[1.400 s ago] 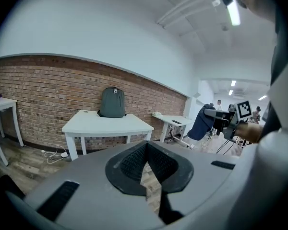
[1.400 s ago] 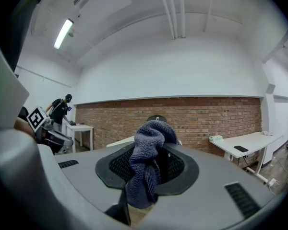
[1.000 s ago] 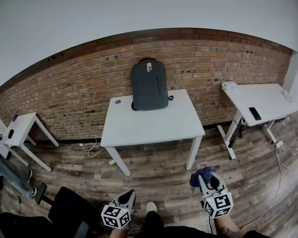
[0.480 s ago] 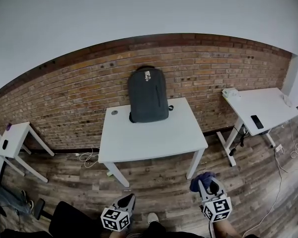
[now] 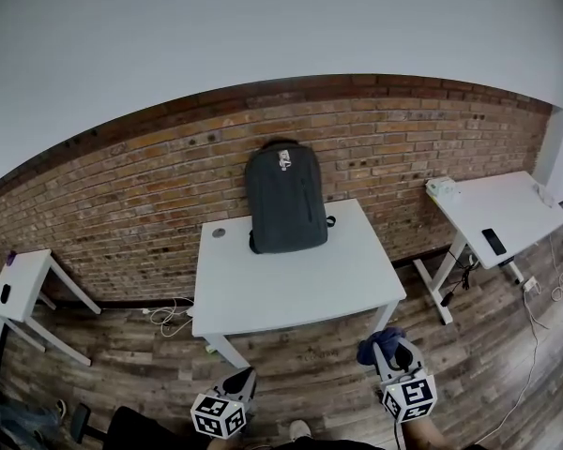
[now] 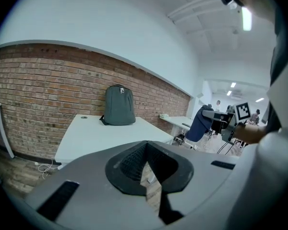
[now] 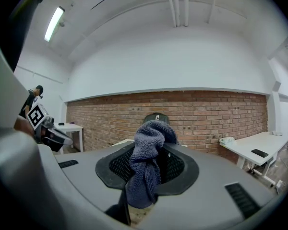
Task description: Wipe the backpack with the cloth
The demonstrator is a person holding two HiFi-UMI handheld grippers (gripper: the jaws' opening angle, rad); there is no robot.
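Observation:
A dark grey backpack [image 5: 285, 197] stands upright against the brick wall at the back of a white table [image 5: 296, 275]. It also shows as the backpack [image 6: 119, 106] in the left gripper view, and only its top peeks out as the backpack [image 7: 156, 117] behind the cloth in the right gripper view. My right gripper [image 5: 387, 350] is shut on a blue-grey cloth [image 7: 146, 164], the cloth [image 5: 379, 339] bunched at its tip. My left gripper [image 5: 240, 382] is shut with nothing in it. Both hang low, short of the table's near edge.
A second white table [image 5: 499, 211] stands at the right with a phone [image 5: 494, 242] and a small box on it. A small white side table [image 5: 23, 289] sits at the left. Cables lie on the wood floor. A person is visible far off in the left gripper view.
The table and backpack have drawn nearer and lower in the head view as I move towards them. Both grippers keep their places, the right still holding the cloth.

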